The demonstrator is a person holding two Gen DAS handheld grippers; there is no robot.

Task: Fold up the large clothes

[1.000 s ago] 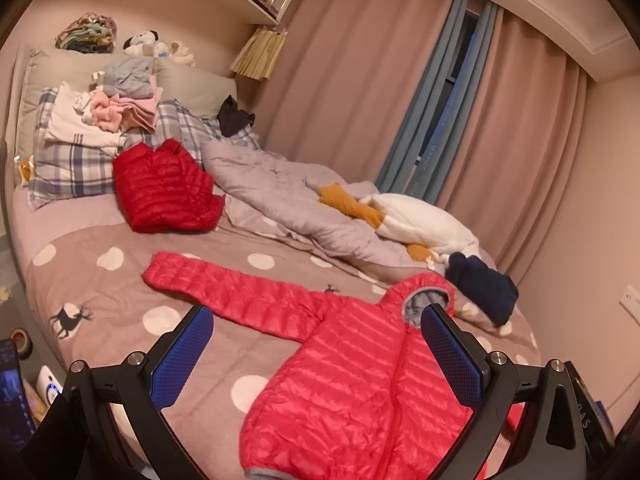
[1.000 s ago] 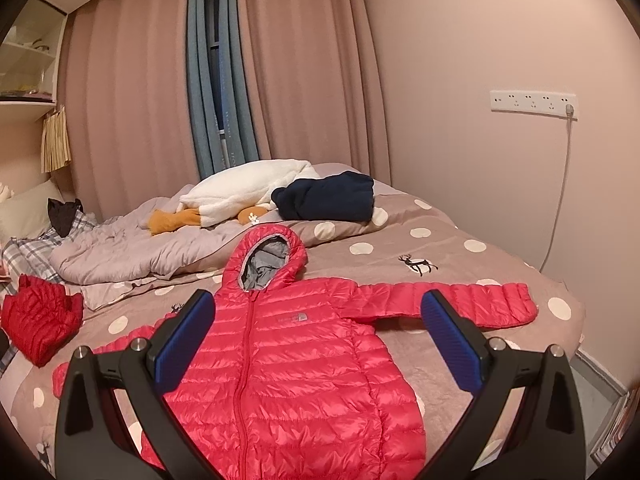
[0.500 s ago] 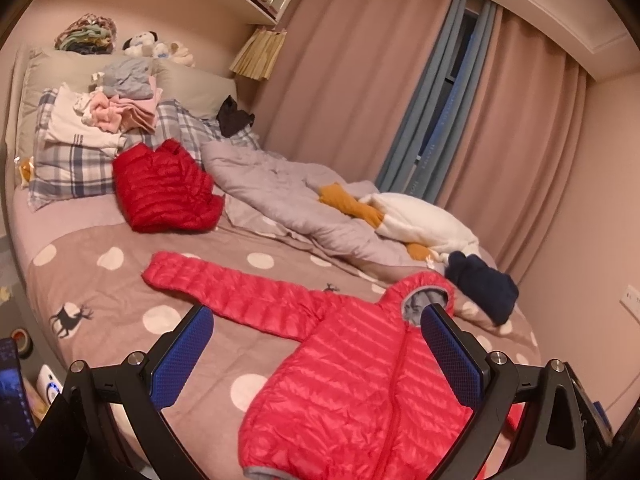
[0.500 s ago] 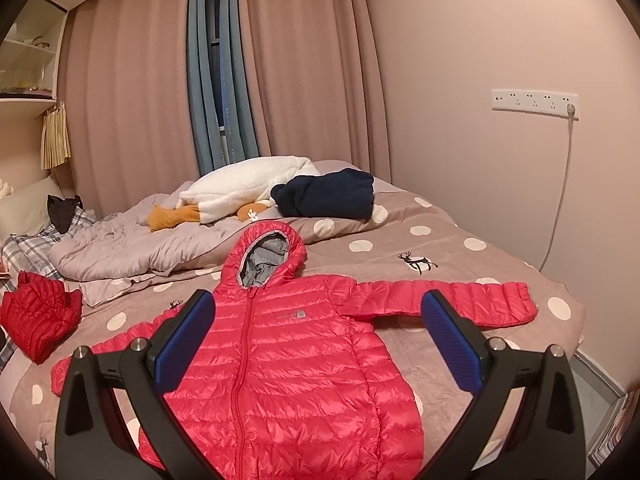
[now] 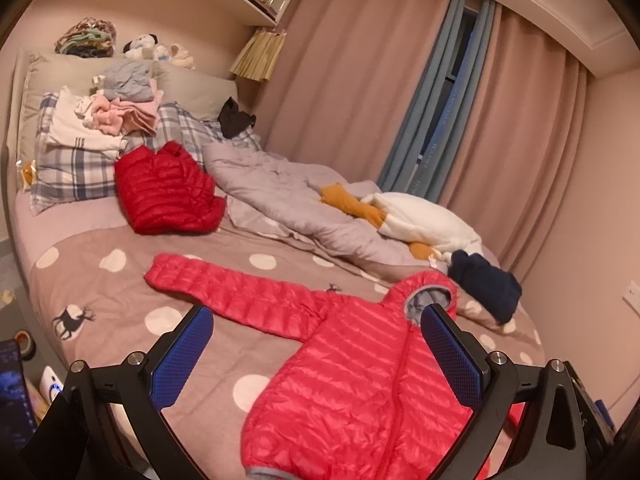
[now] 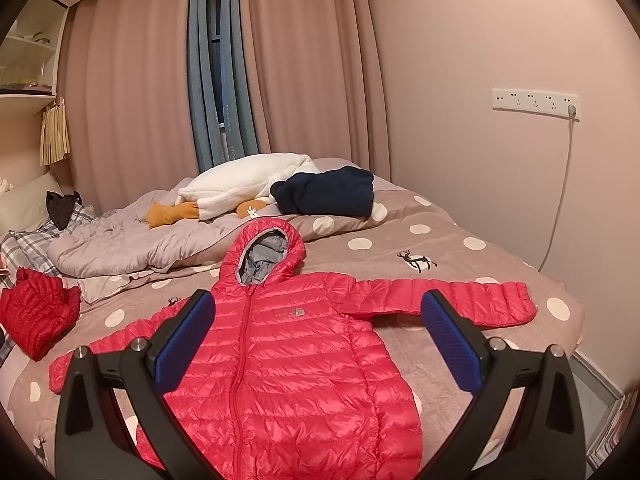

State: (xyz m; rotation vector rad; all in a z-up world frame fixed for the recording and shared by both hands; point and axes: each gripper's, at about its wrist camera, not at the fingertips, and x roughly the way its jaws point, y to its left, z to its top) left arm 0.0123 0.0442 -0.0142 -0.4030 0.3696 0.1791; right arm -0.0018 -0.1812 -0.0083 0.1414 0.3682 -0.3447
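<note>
Hardly anything has changed over the last second: the right-hand view has crept slightly closer to the pink hooded jacket (image 6: 288, 364), the left-hand view has barely shifted, and the jacket lies as it did. To my eye the folding has not begun; this looks like lining up for a first grab.

The jacket is spread face up on the polka-dot duvet (image 6: 460, 236), zipped, both sleeves stretched out sideways, hood pointing toward the curtains. The left gripper (image 5: 316, 354) is spread wide and empty, poised above the jacket's left sleeve (image 5: 240, 296). The right gripper (image 6: 318, 340) gapes just as wide over the jacket's chest, holding and touching nothing
</note>
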